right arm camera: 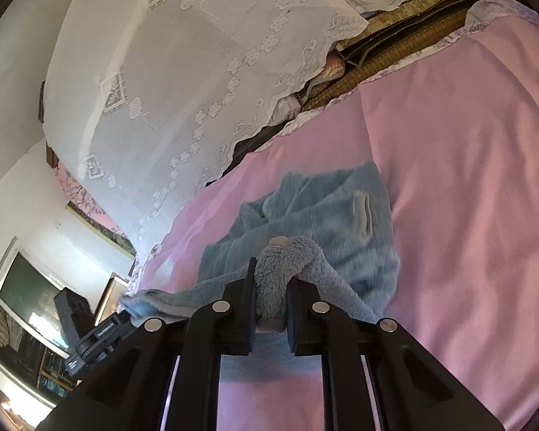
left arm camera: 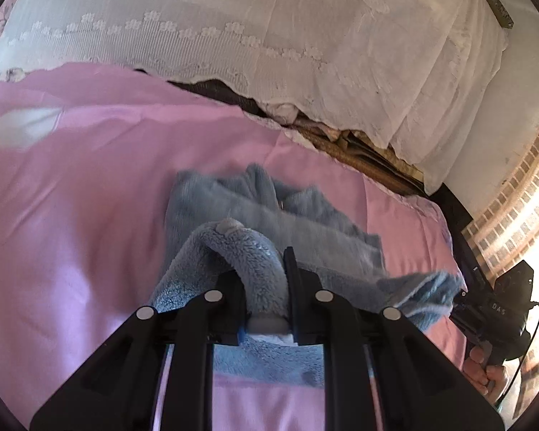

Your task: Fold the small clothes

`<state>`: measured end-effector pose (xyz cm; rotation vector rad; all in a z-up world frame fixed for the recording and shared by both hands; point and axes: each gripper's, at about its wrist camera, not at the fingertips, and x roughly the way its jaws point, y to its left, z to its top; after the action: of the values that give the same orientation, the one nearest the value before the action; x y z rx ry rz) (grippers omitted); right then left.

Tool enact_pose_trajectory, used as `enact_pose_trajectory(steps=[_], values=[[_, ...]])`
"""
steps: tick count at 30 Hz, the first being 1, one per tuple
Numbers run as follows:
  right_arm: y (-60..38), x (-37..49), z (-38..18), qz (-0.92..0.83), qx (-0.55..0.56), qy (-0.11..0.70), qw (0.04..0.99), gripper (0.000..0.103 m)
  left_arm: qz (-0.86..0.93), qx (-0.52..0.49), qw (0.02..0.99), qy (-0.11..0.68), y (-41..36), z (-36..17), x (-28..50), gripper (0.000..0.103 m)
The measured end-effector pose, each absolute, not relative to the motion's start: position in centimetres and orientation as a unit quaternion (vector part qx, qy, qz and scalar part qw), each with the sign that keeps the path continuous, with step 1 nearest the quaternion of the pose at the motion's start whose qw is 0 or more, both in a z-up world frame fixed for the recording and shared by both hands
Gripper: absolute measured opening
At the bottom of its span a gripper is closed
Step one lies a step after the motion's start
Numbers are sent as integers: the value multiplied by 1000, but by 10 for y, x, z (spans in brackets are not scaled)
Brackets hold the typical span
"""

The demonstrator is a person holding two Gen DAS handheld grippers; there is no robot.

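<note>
Mid-fold, by the look of it. Left tongs [left arm camera: 266,273] clamped on a bunched edge of the blue fleece garment [left arm camera: 269,215]; right tongs [right arm camera: 271,280] clamped likewise on another bunch of the same garment [right arm camera: 319,215]. Near edge lifted off the pink bedspread [left arm camera: 72,197] between the two grips, far part lying rumpled on the bed with some layers already overlapping. Small pale patch or pocket [right arm camera: 363,215] showing on the upper face in the right wrist view. Beyond the bed, white lace cloth [left arm camera: 269,36] draped over furniture. Probably one fold under way: lifted edge yet to be carried over and laid down, creases yet to be smoothed, further folds likely needed for a compact bundle. No other clothes visible, folded or waiting.
</note>
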<state>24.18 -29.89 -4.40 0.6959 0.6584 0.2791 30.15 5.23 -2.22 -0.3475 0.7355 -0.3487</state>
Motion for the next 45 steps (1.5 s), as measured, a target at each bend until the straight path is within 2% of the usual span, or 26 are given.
enact_pose_trajectory(steps=[11,19,35,45], values=[[-298,318,-37,114,325,301,889,13,-142,-194,906,348,51,-20,371,16],[-302,380,-52,98,332,305,887,13,-128,-217,898,362,45,-40,420,16],[-312,414,-92,50,320,334,885,13,-77,-92,915,384,19,-75,447,16],[-310,412,-96,41,308,336,889,13,-69,-72,921,377,15,-81,445,17]])
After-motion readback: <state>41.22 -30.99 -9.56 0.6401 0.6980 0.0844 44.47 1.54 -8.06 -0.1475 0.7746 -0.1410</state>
